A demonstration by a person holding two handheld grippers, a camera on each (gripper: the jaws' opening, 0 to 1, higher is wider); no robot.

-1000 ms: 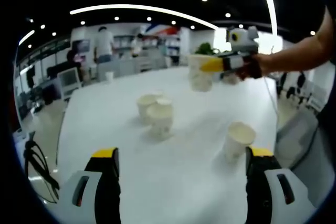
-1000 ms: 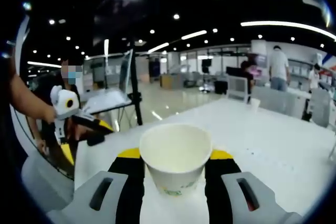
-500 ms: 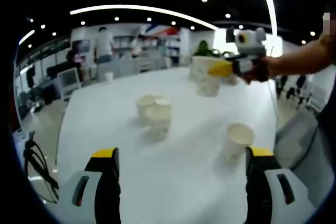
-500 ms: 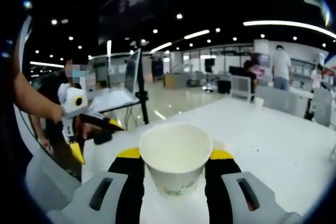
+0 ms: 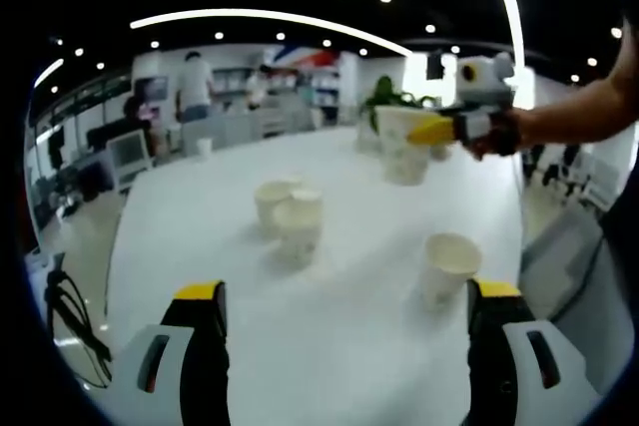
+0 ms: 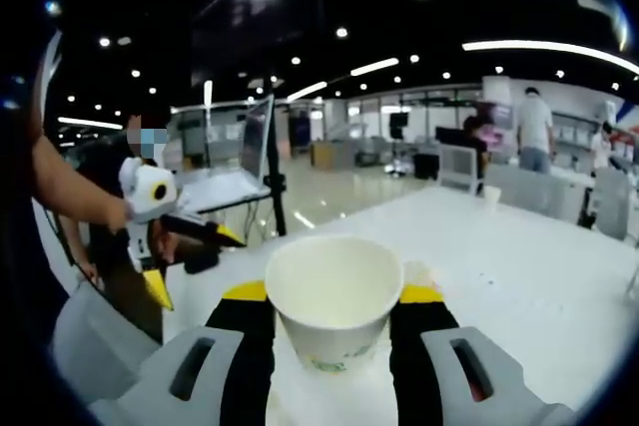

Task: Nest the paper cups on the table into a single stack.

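Note:
In the left gripper view, two white paper cups (image 5: 290, 216) stand close together mid-table. A third cup (image 5: 448, 266) stands alone just ahead of my right-hand jaw. My left gripper (image 5: 347, 292) is open above the near table with nothing between its jaws. Farther back, my right gripper (image 5: 461, 127) is held above the table, shut on a white paper cup (image 5: 403, 145). In the right gripper view that cup (image 6: 334, 331) sits upright between the yellow-tipped jaws of my right gripper (image 6: 334, 294). The left gripper (image 6: 165, 221) shows at the left, in a person's hand.
The long white table (image 5: 200, 216) runs away from me, its right edge (image 5: 524, 236) close to the lone cup. A small cup (image 5: 207, 145) stands at the far end. Chairs, monitors and people are beyond the table. A laptop on a stand (image 6: 235, 172) is off the table's side.
In the left gripper view, the right gripper with its cup has moved right and a little higher over the table. The cups on the table have stayed put.

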